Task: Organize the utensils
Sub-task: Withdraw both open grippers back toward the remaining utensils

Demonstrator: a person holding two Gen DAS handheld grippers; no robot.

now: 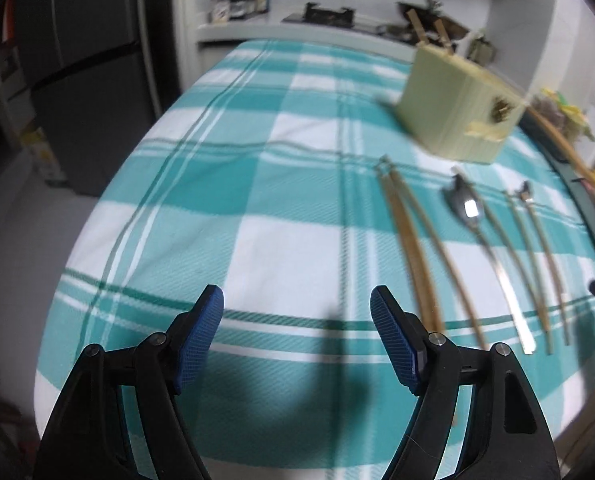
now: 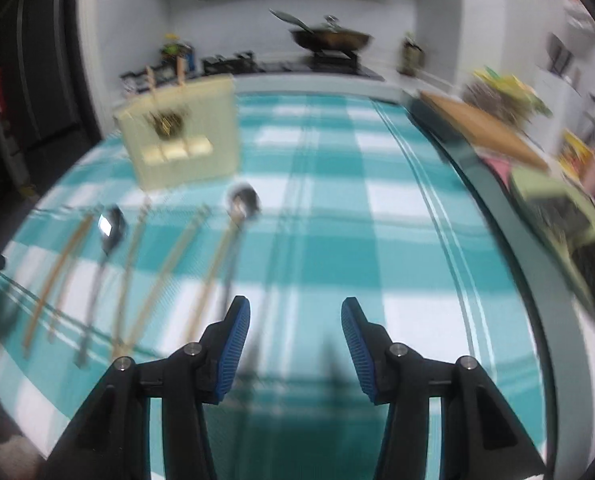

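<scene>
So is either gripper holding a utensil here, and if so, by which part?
Nothing is held. The left gripper and right gripper are both open over the checked cloth; the chopsticks and spoons lie untouched.

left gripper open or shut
Open: the left gripper's blue pads stand wide apart, with only the checked tablecloth showing between them.

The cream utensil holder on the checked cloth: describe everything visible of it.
The utensil holder is a pale cream, boxy block, seemingly plastic or painted wood, with faint vertical ribbing. It stands upright on the teal-and-white checked tablecloth, beyond the row of loose chopsticks and spoons, touching none of them as far as the blur allows. Its front bears a dark, brownish emblem above three small raised cream panels. Two wooden sticks rise from its top. Neither gripper touches it.
</scene>
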